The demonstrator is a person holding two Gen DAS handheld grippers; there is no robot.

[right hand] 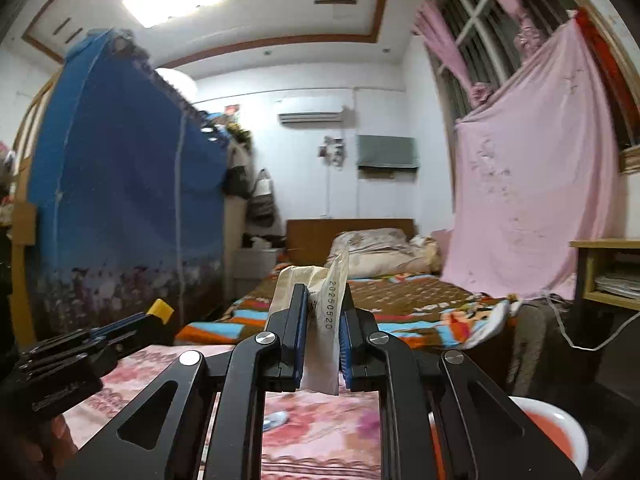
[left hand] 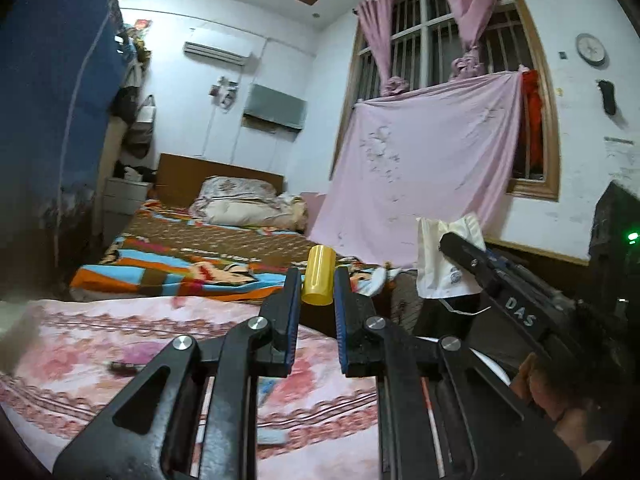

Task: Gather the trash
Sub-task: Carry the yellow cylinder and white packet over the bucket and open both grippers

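L gripper (left hand: 317,280) pinching a yellow plastic tube (left hand: 319,275) upright between its pads; R gripper (right hand: 323,312) clamped on a crumpled white paper wrapper (right hand: 325,312) w/ printed digits, both carried clear above the pink floral bedspread (left hand: 120,340), near its foot edge. Step looks like transport to a bin, though no bin is identifiable in either view. Best practice imo: keep both pinches firm, wrists level, travel smooth so the limp wrapper doesn't slip out.

White bowl (right hand: 560,420) cut off behind gripper frame; wall clock (left hand: 591,49) face unreadable (too small); pink bedspread (right hand: 320,432) blurred.
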